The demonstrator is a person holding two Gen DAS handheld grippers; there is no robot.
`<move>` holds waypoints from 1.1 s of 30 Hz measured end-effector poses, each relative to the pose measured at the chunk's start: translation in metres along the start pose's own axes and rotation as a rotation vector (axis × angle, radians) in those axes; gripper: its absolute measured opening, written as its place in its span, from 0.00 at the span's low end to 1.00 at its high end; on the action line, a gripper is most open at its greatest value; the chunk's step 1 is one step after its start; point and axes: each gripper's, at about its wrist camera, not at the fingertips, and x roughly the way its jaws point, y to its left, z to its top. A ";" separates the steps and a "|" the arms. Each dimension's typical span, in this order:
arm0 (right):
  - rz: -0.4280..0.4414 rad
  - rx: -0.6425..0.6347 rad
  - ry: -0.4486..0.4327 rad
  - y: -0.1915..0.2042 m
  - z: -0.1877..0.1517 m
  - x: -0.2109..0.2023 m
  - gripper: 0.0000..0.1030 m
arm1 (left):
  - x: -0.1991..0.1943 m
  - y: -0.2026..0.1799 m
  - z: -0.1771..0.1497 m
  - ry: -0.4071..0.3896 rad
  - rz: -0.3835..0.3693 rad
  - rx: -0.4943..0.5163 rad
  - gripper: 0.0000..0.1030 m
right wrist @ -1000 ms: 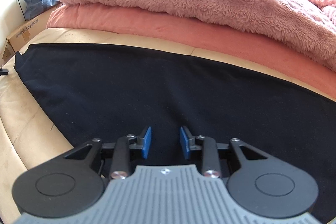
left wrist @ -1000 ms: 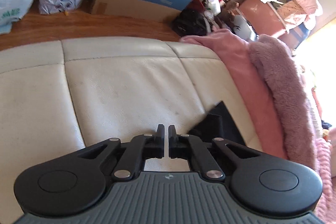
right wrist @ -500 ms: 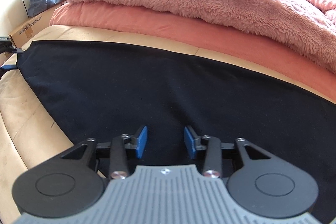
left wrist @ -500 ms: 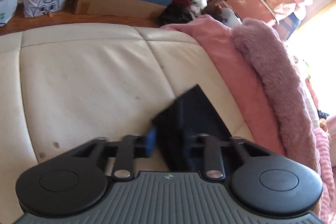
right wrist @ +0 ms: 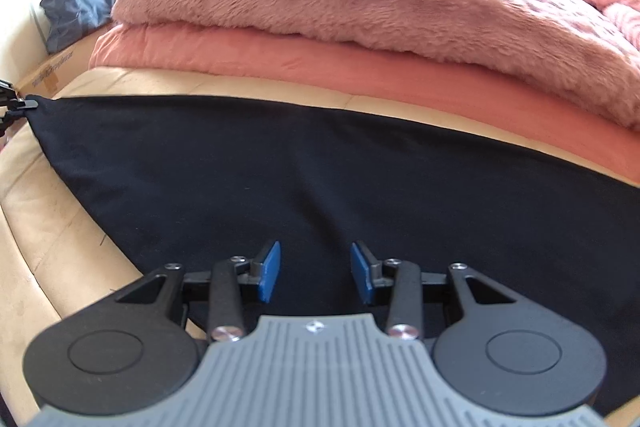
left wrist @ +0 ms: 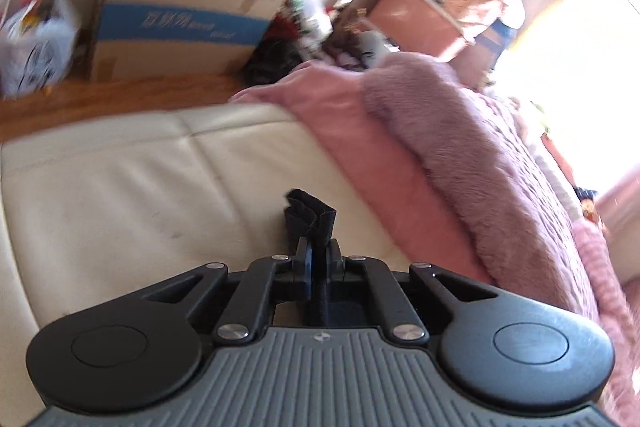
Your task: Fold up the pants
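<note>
Black pants (right wrist: pixel 320 179) lie spread flat on a cream leather sofa seat (right wrist: pixel 48 235). In the left wrist view their bunched corner (left wrist: pixel 308 213) sticks up between the pads of my left gripper (left wrist: pixel 318 247), whose jaws are closing and press on the fabric. That corner is lifted off the seat. The same gripper (right wrist: pixel 12 105) shows at the far left edge of the right wrist view, pulling the corner taut. My right gripper (right wrist: pixel 316 267) hovers open low over the near edge of the pants, with nothing pinched between its blue pads.
Folded pink blankets (right wrist: pixel 360 7) lie stacked along the far side of the pants, also seen as pink blankets (left wrist: pixel 460 167) on the right. Beyond the sofa stand a cardboard box (left wrist: pixel 172 27), a plastic bag (left wrist: pixel 32 43) and clutter on a wooden floor.
The left gripper opened around the pants corner, closed on it and lifted it off the seat. The right gripper's jaws widened a little and it shifted slightly.
</note>
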 end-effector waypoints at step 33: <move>0.180 0.265 -0.059 -0.038 -0.034 -0.040 0.16 | -0.045 -0.254 -0.272 0.411 -0.412 1.216 0.28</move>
